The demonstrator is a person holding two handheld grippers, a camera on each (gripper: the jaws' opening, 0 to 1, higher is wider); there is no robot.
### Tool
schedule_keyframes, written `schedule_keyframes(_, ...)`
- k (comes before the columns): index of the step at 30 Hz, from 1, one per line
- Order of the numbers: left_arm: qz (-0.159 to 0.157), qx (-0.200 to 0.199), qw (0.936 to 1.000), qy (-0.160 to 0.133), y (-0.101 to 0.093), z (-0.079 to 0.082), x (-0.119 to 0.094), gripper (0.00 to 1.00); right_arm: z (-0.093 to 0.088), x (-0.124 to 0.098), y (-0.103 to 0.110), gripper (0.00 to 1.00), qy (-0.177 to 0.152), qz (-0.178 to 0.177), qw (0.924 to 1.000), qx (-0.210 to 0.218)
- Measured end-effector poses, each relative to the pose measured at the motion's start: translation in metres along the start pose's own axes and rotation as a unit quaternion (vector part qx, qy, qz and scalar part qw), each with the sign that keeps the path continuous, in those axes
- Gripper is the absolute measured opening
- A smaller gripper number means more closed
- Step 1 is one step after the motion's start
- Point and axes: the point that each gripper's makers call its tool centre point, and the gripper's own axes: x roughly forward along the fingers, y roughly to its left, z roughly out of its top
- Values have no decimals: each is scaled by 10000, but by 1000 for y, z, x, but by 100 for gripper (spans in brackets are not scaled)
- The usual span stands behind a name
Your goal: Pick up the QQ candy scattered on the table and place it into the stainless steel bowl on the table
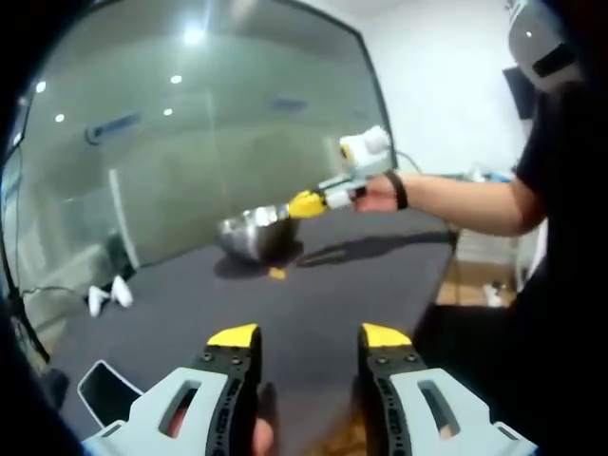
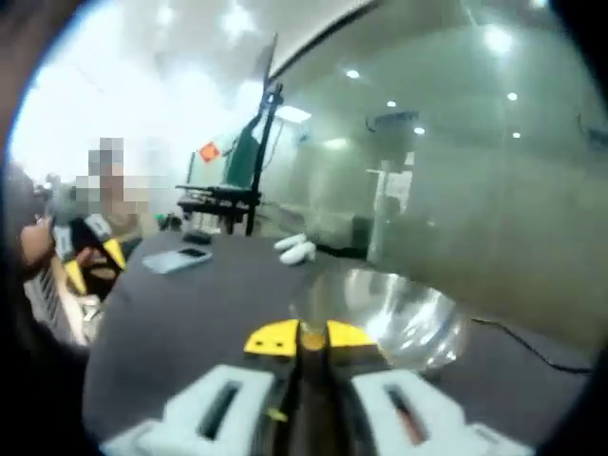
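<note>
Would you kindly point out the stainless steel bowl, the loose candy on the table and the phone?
stainless steel bowl (image 1: pixel 255 235): left gripper view, outer wall.
candy (image 1: pixel 276 274): left gripper view, its middle, on the table beside the bowl.
phone (image 1: pixel 106 390): left gripper view, dark screen.

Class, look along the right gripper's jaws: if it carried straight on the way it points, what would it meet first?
Most likely the steel bowl, which sits just beyond the closed tips of the right gripper. Depth is hard to judge, so it might strike the rim rather than pass into the bowl.
</note>
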Motion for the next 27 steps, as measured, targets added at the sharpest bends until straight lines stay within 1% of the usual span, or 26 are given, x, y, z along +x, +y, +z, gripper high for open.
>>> schedule_keyframes(3,-37,-2,10000,-46,-2,3,1,42,3,14,-19,10,-14,-145,9999,61)
schedule_keyframes(4,-53,12,10000,-31,-3,3,2,42,2,18,-26,10,-5,-233,9994,241)
schedule_keyframes(5,-59,28,10000,-17,-3,3,2,42,3,22,-31,10,-7,-262,9991,328)
schedule_keyframes(7,-57,64,10000,13,-3,3,3,42,4,27,-35,10,-19,-251,9991,349)
schedule_keyframes(10,-61,47,10000,-27,-3,6,2,42,5,32,-43,10,-11,-375,9985,399)
schedule_keyframes(15,-49,36,10000,44,-3,1,1,42,-1,35,-50,10,28,-449,9977,513)
schedule_keyframes(17,-35,10,10000,48,-3,0,0,42,-4,35,-50,11,60,-420,9977,524)
schedule_keyframes(18,-34,5,10000,46,-3,0,0,42,-6,35,-49,14,76,-392,9978,529)
schedule_keyframes(20,-38,10,10000,47,-3,0,1,42,-8,34,-47,24,140,-376,9977,552)
schedule_keyframes(21,-41,17,10000,45,-3,0,1,42,-9,33,-47,26,164,-399,9976,546)
schedule_keyframes(23,-58,12,10000,45,-3,0,2,42,-10,31,-48,24,147,-428,9975,533)
schedule_keyframes(27,-82,3,10000,38,-4,1,3,42,-10,29,-44,24,136,-362,9977,552)
